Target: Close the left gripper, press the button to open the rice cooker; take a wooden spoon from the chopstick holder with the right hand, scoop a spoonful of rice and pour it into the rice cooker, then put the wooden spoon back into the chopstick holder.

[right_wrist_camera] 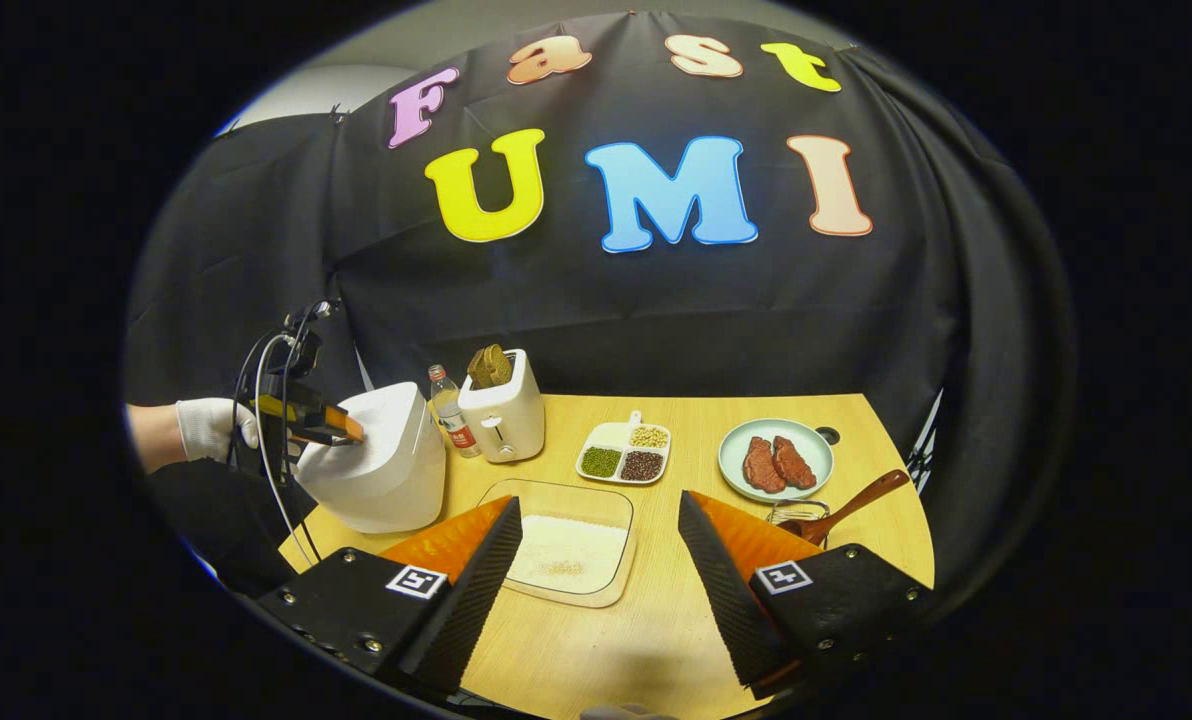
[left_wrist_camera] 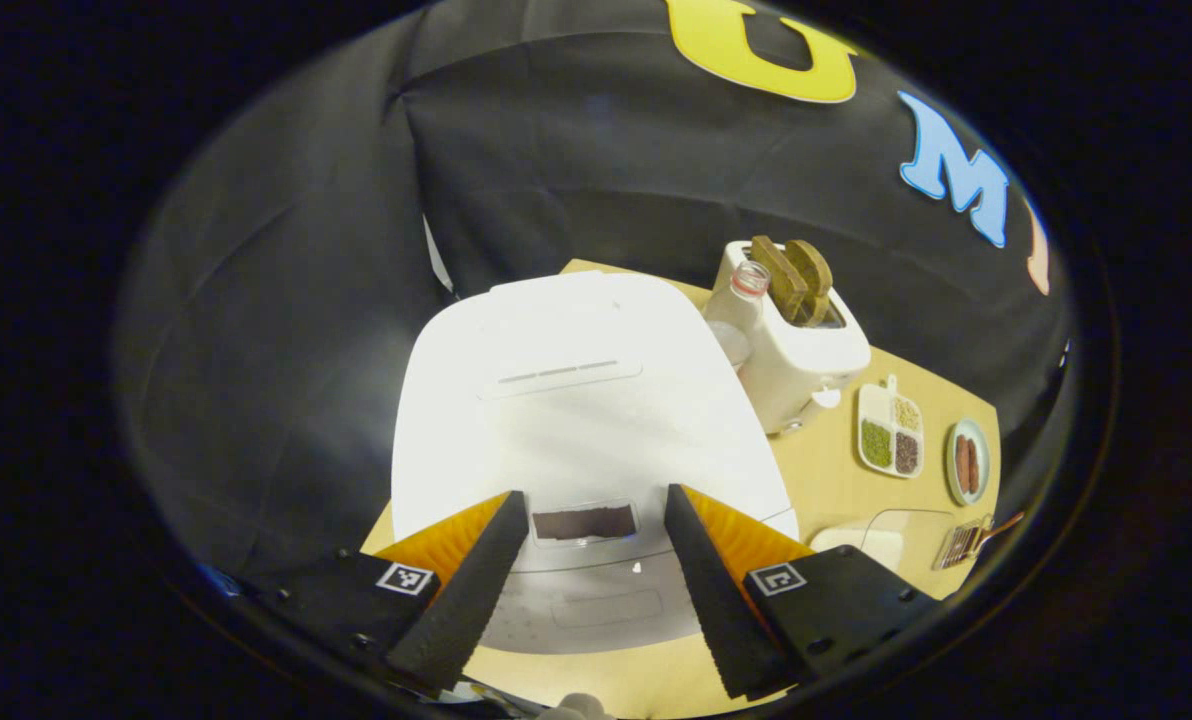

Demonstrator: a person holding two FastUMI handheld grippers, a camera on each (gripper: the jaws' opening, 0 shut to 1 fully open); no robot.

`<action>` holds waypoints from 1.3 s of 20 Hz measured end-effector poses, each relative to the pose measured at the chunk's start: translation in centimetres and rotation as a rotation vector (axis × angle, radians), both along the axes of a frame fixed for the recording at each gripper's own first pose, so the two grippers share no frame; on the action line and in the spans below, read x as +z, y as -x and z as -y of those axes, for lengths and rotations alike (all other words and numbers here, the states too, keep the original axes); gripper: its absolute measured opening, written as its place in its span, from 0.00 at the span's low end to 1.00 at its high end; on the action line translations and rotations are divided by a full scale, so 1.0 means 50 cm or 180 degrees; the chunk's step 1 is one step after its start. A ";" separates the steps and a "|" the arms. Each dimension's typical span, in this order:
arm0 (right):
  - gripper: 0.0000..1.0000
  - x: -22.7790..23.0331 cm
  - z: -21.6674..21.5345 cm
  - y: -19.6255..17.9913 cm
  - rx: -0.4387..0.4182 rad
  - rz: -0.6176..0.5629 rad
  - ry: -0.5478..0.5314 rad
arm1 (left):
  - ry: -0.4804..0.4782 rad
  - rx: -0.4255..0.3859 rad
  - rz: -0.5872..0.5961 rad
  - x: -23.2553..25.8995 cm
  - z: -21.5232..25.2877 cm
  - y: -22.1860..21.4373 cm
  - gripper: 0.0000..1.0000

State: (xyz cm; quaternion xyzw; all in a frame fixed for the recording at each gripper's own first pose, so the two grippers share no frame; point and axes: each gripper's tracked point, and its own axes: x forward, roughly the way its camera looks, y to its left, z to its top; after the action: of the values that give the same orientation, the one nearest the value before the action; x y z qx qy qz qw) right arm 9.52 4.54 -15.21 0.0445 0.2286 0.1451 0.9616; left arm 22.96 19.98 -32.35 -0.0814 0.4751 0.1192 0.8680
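The white rice cooker point(left_wrist_camera: 576, 400) stands with its lid down. My left gripper point(left_wrist_camera: 594, 495) hovers open over its front, and a dark rectangular panel point(left_wrist_camera: 584, 522) on the lid's front edge shows between the fingers. In the right gripper view a gloved hand point(right_wrist_camera: 211, 425) holds that left gripper point(right_wrist_camera: 306, 420) at the top of the cooker point(right_wrist_camera: 376, 470). My right gripper point(right_wrist_camera: 599, 500) is open and empty above the glass tray of rice point(right_wrist_camera: 571, 545). The wooden spoon point(right_wrist_camera: 846, 510) leans in the wire chopstick holder point(right_wrist_camera: 794, 512) to the right of it.
A toaster point(right_wrist_camera: 504, 415) with bread and a bottle point(right_wrist_camera: 448, 405) stand behind the cooker. A divided dish of beans point(right_wrist_camera: 624, 455) and a plate with meat point(right_wrist_camera: 776, 458) sit mid-table. The table's front edge point(right_wrist_camera: 596, 690) is close below my right gripper.
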 end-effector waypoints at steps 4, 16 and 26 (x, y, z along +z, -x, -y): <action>0.96 0.002 0.008 -0.009 -0.0010 -0.0009 -0.0083 | -0.0051 -0.0097 -0.0066 0.001 0.006 -0.006 0.99; 0.98 0.054 0.058 -0.011 -0.0168 0.0147 0.0067 | -0.0492 -0.0281 0.0710 0.144 0.058 -0.022 0.97; 0.98 0.189 0.064 0.000 -0.0388 0.0743 0.0097 | -0.0621 -0.0511 0.2594 0.607 0.215 0.099 0.96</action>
State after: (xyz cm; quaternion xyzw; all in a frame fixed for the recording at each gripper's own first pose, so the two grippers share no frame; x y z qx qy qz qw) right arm 9.52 1.33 -5.78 0.0265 0.1142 0.0871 0.9893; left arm 18.01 9.21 -2.01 -0.0021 0.0845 0.0537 0.9950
